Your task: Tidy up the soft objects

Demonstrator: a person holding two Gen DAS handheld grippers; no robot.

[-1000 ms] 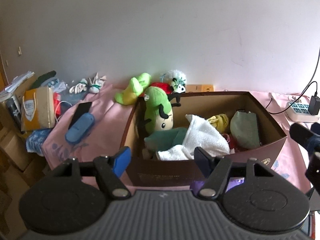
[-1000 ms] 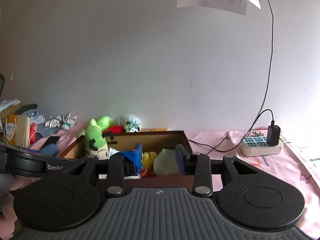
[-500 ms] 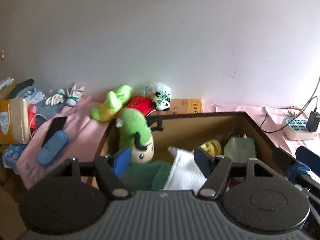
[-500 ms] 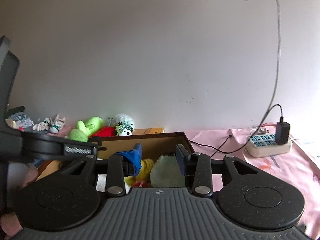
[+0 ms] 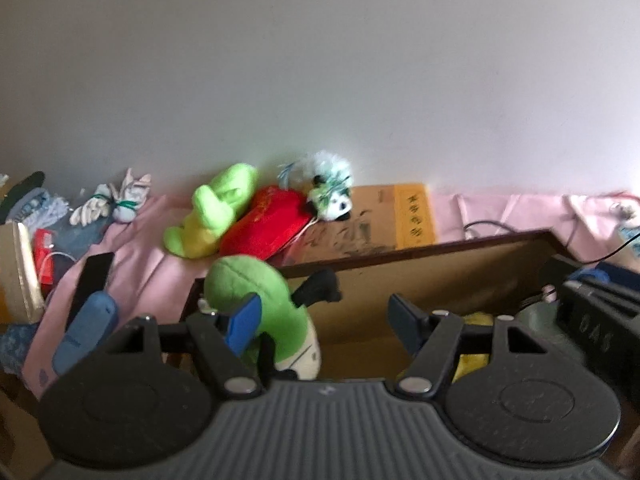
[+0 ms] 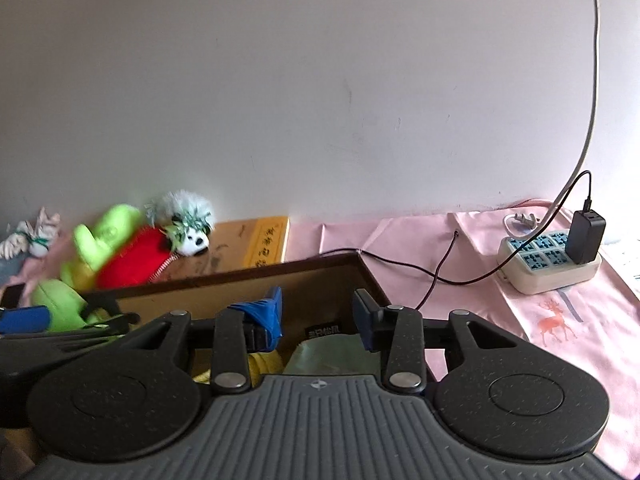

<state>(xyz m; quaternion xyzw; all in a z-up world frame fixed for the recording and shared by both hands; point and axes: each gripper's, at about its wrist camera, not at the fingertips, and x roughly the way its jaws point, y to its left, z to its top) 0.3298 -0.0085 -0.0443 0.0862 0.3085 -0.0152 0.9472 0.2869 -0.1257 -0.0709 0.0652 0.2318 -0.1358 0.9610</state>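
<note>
Two grippers hang over the cardboard box (image 5: 420, 258). Our left gripper (image 5: 324, 320) gapes empty; our right gripper (image 6: 318, 312) is opening, empty. Inside the box, the green plush (image 5: 256, 292) is half hidden; the yellow toy (image 5: 476, 356) is mostly covered.

A pink cloth-covered surface (image 6: 460, 248) carries a brown cardboard box (image 6: 248, 284), plush toys (image 5: 224, 208) against the wall, a power strip (image 6: 548, 264) and a blue case (image 5: 86, 332).
</note>
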